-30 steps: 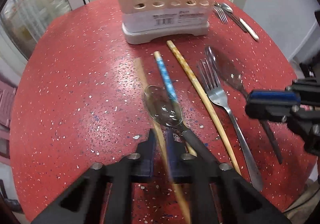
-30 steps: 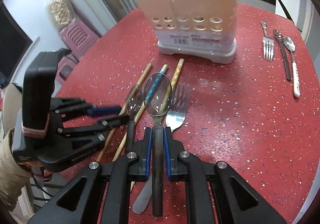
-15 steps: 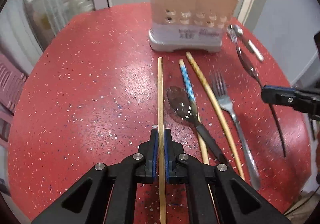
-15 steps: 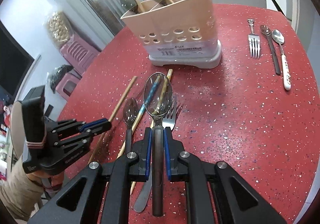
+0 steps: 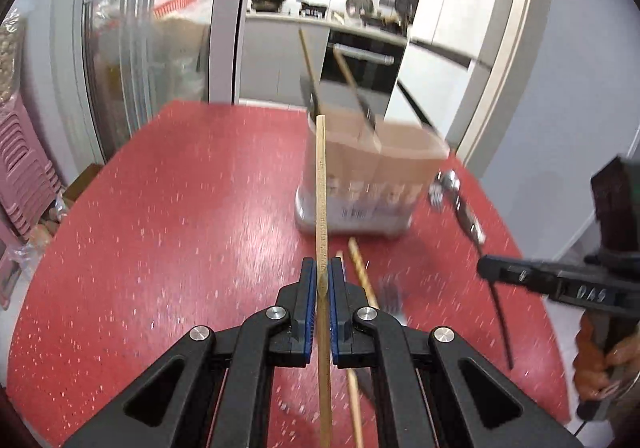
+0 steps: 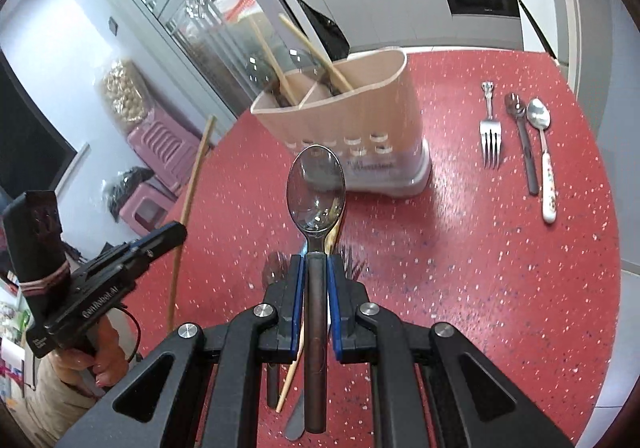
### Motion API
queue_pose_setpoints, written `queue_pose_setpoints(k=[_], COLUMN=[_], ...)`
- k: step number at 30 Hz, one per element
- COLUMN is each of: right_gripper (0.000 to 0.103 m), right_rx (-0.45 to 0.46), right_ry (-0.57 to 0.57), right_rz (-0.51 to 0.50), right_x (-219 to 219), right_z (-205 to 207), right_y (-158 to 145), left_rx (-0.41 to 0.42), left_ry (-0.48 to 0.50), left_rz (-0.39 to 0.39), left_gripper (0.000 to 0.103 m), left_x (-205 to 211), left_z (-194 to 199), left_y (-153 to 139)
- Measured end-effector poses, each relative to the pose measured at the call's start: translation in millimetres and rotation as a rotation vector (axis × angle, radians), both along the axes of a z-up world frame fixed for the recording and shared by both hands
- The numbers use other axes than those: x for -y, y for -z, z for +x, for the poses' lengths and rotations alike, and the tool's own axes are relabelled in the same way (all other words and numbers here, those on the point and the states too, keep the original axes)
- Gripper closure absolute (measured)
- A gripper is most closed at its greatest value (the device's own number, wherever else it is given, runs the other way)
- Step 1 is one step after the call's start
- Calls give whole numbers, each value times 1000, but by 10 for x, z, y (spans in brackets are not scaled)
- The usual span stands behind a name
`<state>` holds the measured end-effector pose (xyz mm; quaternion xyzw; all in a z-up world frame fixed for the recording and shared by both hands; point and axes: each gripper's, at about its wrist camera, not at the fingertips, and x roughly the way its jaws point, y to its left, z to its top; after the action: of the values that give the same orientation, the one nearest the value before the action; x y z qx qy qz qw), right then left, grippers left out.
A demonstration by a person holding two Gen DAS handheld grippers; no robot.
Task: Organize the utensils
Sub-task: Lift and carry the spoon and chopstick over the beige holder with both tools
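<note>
My left gripper (image 5: 320, 280) is shut on a plain wooden chopstick (image 5: 321, 183) and holds it raised above the red table, tip toward the beige utensil holder (image 5: 372, 183). My right gripper (image 6: 315, 276) is shut on a dark-handled spoon (image 6: 316, 183), bowl up, lifted in front of the holder (image 6: 352, 119). The holder has two compartments with chopsticks (image 6: 312, 51) and cutlery in them. The left gripper (image 6: 160, 240) with its chopstick (image 6: 192, 187) shows at the left of the right wrist view. The right gripper (image 5: 500, 272) shows at the right of the left wrist view.
On the red speckled table (image 6: 480, 268) a fork (image 6: 491, 135), a dark spoon (image 6: 524, 147) and a white-handled spoon (image 6: 546, 163) lie at the right. More chopsticks (image 5: 362, 272), a fork (image 5: 390, 292) and a spoon lie under the grippers. Pink stools (image 6: 160, 139) stand beyond the table's left edge.
My left gripper closed on the plain chopstick and lifted it off the table toward the holder. My right gripper raised the spoon higher and nearer the holder.
</note>
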<state>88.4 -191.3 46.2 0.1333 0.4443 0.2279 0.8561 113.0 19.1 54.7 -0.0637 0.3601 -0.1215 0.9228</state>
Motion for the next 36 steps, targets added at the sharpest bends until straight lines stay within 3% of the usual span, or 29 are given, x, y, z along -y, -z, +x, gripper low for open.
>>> queue_pose_setpoints(k=[9, 21, 26, 36], right_gripper=[90, 90, 90, 90], right_rx=[69, 168, 207, 317], right_ry=[22, 89, 123, 163], right_rz=[-5, 4, 13, 5], right_x=[18, 87, 92, -9], right_z=[178, 764, 1074, 1586], right_y=[-294, -691, -773, -751], left_rx=[112, 239, 261, 318], left_ry=[-34, -90, -119, -180], left_rz=[-73, -133, -160, -122], left_gripper=[72, 72, 72, 72], left_x=[-21, 62, 81, 270], left_z=[341, 1077, 1357, 1803], left_y=[-431, -848, -868, -712])
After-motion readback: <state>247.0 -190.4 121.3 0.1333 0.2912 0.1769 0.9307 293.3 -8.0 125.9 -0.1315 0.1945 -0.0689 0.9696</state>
